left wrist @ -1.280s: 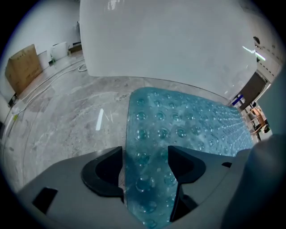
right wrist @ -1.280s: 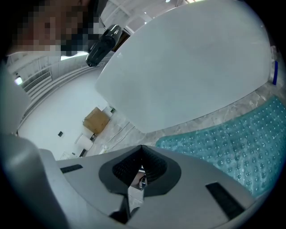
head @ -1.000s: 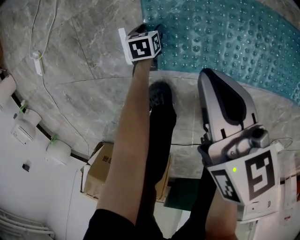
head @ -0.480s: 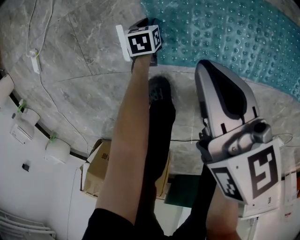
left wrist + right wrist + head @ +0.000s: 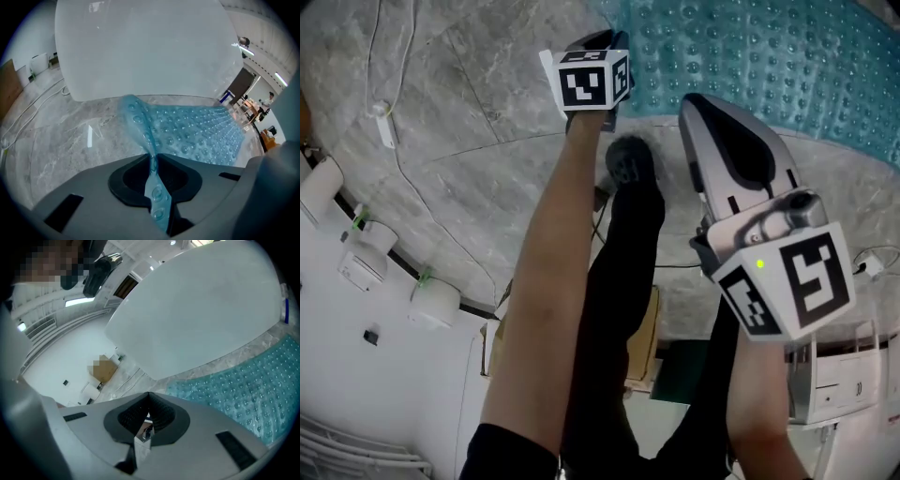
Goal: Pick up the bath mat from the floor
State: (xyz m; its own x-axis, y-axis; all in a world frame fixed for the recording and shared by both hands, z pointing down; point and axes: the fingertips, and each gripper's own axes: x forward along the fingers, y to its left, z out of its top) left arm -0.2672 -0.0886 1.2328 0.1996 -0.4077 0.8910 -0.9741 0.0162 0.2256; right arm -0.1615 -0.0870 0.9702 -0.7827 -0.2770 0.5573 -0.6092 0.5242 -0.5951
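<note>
The teal bath mat (image 5: pixel 750 56), studded with bumps, lies on the grey marble floor at the top right of the head view. My left gripper (image 5: pixel 598 42) reaches down to the mat's near left corner, its jaws mostly hidden behind its marker cube. In the left gripper view the jaws (image 5: pixel 153 161) are closing with the mat's edge (image 5: pixel 140 124) between them, pinched into a raised fold. The rest of the bath mat (image 5: pixel 201 136) lies flat beyond. My right gripper (image 5: pixel 698 105) hovers above the floor near the mat (image 5: pixel 243 390), jaws (image 5: pixel 146 420) together and holding nothing.
A white cable and power strip (image 5: pixel 384 127) run over the marble floor (image 5: pixel 469 187) at the left. White fixtures (image 5: pixel 436 300) line the wall at lower left. A cardboard box (image 5: pixel 645 328) sits behind the person's legs. A black shoe (image 5: pixel 628 159) stands beside the mat's edge.
The left gripper stays at the mat's corner. The right gripper has drifted slightly up and left in the head view, and the view itself has shifted a little.
</note>
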